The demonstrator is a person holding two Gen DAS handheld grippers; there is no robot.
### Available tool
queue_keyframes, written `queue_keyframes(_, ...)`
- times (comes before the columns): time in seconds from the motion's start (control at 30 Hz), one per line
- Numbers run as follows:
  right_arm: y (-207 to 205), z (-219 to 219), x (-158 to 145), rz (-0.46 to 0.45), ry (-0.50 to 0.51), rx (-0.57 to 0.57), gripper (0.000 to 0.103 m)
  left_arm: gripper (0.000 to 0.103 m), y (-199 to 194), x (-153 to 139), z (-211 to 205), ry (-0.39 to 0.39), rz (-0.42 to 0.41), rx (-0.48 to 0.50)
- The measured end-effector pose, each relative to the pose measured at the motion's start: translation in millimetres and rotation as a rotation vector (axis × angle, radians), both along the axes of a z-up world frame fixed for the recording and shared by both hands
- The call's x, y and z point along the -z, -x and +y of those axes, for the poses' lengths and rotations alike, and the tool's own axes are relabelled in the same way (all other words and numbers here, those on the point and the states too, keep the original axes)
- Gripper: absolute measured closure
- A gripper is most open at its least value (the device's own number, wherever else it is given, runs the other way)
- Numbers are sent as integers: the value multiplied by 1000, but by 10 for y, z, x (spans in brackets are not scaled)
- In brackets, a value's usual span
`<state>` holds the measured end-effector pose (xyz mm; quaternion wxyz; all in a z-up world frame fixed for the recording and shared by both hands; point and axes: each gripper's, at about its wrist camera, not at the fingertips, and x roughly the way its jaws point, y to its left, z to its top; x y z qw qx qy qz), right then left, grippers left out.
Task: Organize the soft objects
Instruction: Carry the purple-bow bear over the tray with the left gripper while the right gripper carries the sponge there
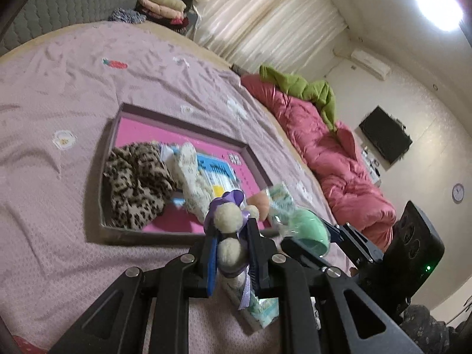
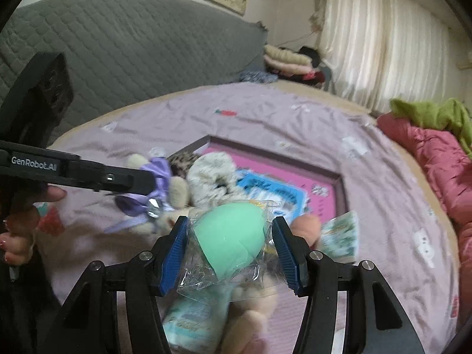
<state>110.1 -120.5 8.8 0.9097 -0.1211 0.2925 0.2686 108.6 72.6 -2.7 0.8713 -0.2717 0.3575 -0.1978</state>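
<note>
My left gripper (image 1: 231, 250) is shut on a cream plush toy with purple ribbons (image 1: 227, 221) and holds it above the bed, near the front edge of the pink-lined tray (image 1: 177, 129). The toy also shows in the right wrist view (image 2: 156, 185). My right gripper (image 2: 231, 247) is shut on a green egg-shaped sponge in clear wrap (image 2: 230, 236), just right of the left gripper; the sponge shows in the left wrist view (image 1: 306, 230). The tray holds a leopard-print cloth (image 1: 135, 183), a cream fuzzy item (image 1: 191, 177) and blue packets (image 1: 215, 174).
A peach sponge (image 2: 306, 224) and tissue packs (image 2: 339, 233) lie on the lilac bedsheet (image 1: 59, 94) by the tray. A pink duvet (image 1: 330, 153) with a green blanket (image 1: 309, 88) lines the right side. Folded clothes (image 1: 162, 3) sit by the grey headboard (image 2: 132, 47).
</note>
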Motion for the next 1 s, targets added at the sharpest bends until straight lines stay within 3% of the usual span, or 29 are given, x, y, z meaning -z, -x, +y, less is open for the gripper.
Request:
queue_keyframes(0.57,-226,-374,-181,-6,-90,140,44,85,69,-192,2,-36,-117,-70)
queue_keyframes(1.0,-334,-354,-168,-2,-98,151,44,85,-143,-123,270,35,-91,-149)
